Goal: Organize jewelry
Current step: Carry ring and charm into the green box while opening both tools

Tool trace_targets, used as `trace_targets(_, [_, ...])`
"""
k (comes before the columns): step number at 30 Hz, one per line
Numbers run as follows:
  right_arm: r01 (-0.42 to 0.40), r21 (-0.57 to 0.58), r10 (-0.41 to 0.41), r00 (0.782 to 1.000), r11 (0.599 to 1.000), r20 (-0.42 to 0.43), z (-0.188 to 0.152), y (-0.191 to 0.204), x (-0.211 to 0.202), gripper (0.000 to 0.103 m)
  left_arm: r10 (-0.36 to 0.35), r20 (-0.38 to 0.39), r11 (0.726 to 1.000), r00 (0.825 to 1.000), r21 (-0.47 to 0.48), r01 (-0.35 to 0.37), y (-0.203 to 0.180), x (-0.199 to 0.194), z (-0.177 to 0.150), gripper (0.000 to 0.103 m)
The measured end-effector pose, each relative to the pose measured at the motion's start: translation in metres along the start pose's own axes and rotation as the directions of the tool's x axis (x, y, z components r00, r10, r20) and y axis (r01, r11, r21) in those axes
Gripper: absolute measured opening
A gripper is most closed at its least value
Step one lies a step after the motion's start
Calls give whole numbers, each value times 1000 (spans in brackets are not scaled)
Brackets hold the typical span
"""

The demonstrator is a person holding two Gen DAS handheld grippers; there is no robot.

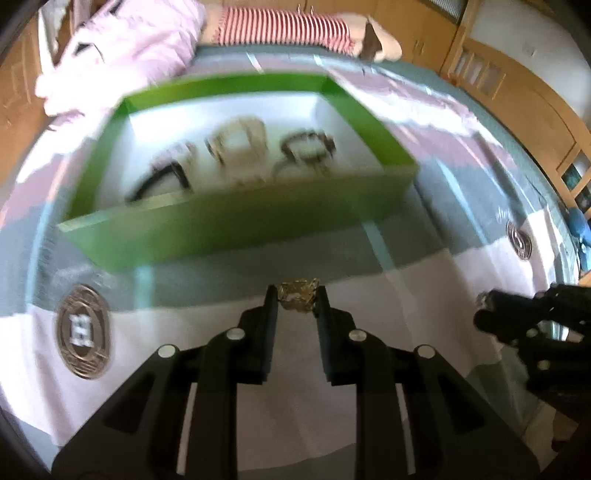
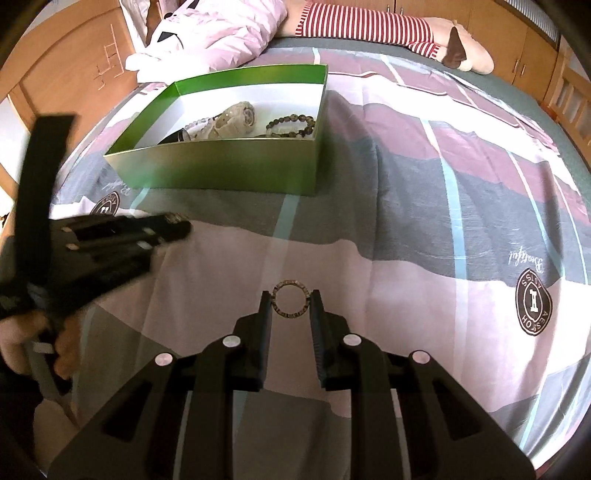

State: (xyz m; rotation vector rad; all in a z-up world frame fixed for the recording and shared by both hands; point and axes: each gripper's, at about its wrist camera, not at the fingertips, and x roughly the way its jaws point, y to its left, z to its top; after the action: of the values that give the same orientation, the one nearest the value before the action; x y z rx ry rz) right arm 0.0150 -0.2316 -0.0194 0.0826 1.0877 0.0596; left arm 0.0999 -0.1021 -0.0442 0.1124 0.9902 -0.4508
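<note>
The bedsheet [image 2: 406, 206] bears a round "AESSOH" badge [image 2: 533, 309] under cursive "Beautiful" [image 2: 525, 264].

Patchwork bedsheet [image 2: 406, 206], pink quilt [image 2: 221, 33], striped plush toy [image 2: 369, 26], wooden cabinets [image 2: 66, 74]

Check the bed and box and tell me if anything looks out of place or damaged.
Nothing stands out. The green box sits upright on the bedspread with bracelets inside; the left gripper holds a gold piece and the right gripper a ring.
</note>
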Motion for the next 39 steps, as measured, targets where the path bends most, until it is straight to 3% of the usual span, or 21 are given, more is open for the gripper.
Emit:
trace_targets(7, [3,16,-3,1000,1000,-2,1,1,3,21,90,102,994,991,-69,-83,32,-35,27,20])
trace_targets(12, [6,30,-6,1000,1000,2,3,-1,6,21,87,110,990,990,-124,-73,60,-38,48,20])
trace_targets(18, [-116,87,114,993,989,32,38,2,-7,21,57,108,986,993,-163,-39,84,-28,77,20])
trace_targets(21, [-182,59,179,982,982,54,71,12,-12,21,59,79,987,995,-157,-46,92,-17,87,20])
trace_targets(25, [-155,-2,155,987,988,44,123,30,3,21,42,24,974,999,-225,-35,111,1,91,20])
trace_targets(27, [-172,21,172,985,985,19,146,37,22,21,83,-17,970,996,-226,-85,119,14,91,20])
trace_targets(30, [-158,40,159,987,987,-13,162,43,50,21,172,-38,971,984,-165,-176,120,24,92,20])
trace_targets(32, [-140,45,142,989,989,-41,170,47,70,21,149,-58,971,987,-182,-158,125,31,94,20])
trace_targets(36, [-196,95,205,974,976,-97,179,55,100,21,144,-78,969,987,-190,-156,128,42,99,20])
trace_targets(39, [-134,47,139,982,990,-125,186,68,115,21,139,-88,970,986,-188,-153,126,51,103,20])
